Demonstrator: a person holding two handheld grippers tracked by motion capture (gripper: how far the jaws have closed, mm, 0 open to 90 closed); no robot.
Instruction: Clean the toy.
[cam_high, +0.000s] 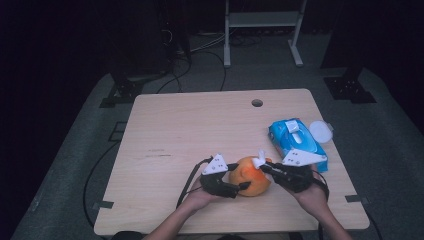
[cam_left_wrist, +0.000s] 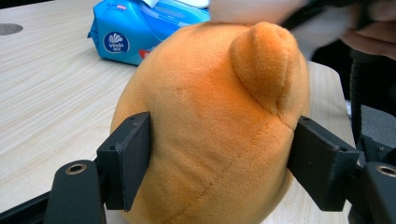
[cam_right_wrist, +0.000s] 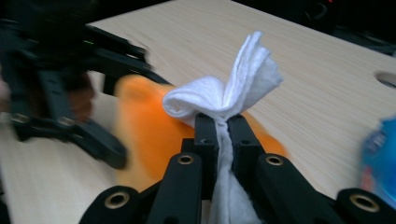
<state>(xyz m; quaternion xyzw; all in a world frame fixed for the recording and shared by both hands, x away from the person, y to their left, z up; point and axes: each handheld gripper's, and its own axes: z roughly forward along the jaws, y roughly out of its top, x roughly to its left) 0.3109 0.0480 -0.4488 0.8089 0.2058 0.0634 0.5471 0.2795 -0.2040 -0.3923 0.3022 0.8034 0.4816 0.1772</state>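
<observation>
An orange plush toy lies on the wooden table near its front edge. My left gripper comes at it from the left and is shut on it. In the left gripper view both black pads press into the sides of the plush toy, just below a rounded ear. My right gripper reaches in from the right, shut on a crumpled white wipe. In the right gripper view the wipe fans out above the closed jaws and rests against the top of the toy.
A blue pack of wet wipes lies just right of the toy, with a round white lid beside it. A cable hole sits near the table's far edge. Cables and a metal frame stand on the floor beyond.
</observation>
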